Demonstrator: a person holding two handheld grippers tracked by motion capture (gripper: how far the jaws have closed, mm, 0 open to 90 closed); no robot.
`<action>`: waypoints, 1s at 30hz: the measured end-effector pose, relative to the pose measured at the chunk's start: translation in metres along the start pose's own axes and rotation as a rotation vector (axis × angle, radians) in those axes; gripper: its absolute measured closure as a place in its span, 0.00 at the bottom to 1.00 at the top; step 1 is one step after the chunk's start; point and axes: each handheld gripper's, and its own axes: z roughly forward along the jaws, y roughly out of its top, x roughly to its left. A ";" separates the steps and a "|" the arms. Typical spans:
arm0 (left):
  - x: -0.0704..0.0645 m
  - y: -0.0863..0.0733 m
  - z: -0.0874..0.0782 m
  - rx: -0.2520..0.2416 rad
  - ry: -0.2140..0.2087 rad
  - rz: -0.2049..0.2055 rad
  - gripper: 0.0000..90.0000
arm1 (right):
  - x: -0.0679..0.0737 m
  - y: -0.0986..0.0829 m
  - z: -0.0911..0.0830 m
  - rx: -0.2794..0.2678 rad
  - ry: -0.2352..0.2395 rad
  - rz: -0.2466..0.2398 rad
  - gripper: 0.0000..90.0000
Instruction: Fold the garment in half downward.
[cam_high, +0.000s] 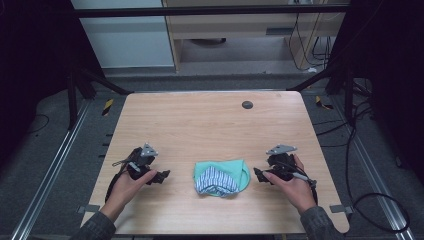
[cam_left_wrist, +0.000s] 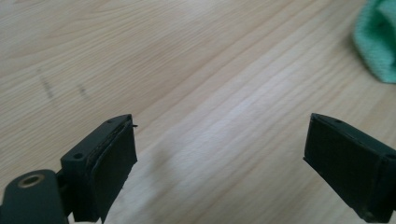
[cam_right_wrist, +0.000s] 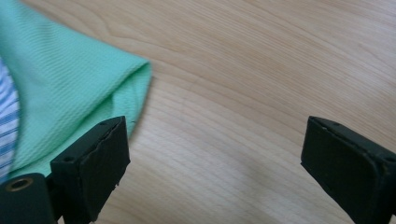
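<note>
While both hands rest low on the wooden desk (cam_high: 200, 120), everything here sits around one landmark: the folded mint-green cloth (cam_high: 222, 177) with a blue-and-white striped side turned up, lying near the desk's front edge.

Left of the cloth, and clearly apart from it, the left gripper (cam_high: 162, 176) points toward it. Its fingers (cam_left_wrist: 114, 163) stand wide apart with bare wood between them, and a corner of green shows far off to the upper right in the left gripper view.

Right of the cloth, the right gripper (cam_high: 258, 174) sits much closer. Its fingers (cam_right_wrist: 95, 161) are also spread wide with nothing between them, one of them just beside the cloth's pointed folded corner (cam_right_wrist: 140, 74), though I can't tell whether it touches.

From where I stand, it looks like a pause before a grasp. The risk, I'd judge, lies with that closer gripper: a finger sliding in low could push the corner instead of getting under it, bunching the fabric or undoing the fold. Pinching just the top layer would peel the cloth open when lifted. The left gripper has farther to go, so if the two close at different times the cloth may be dragged sideways across the smooth wood.
</note>
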 end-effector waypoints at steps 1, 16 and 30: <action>0.004 -0.001 0.000 0.000 0.009 -0.008 0.10 | -0.003 0.000 0.001 0.000 -0.005 0.008 0.10; 0.047 0.000 0.009 0.028 0.096 -0.049 0.10 | -0.055 0.001 0.021 0.049 -0.069 0.119 0.10; 0.063 -0.007 0.030 -0.002 0.092 -0.141 0.06 | -0.073 -0.007 0.040 0.021 -0.152 0.240 0.07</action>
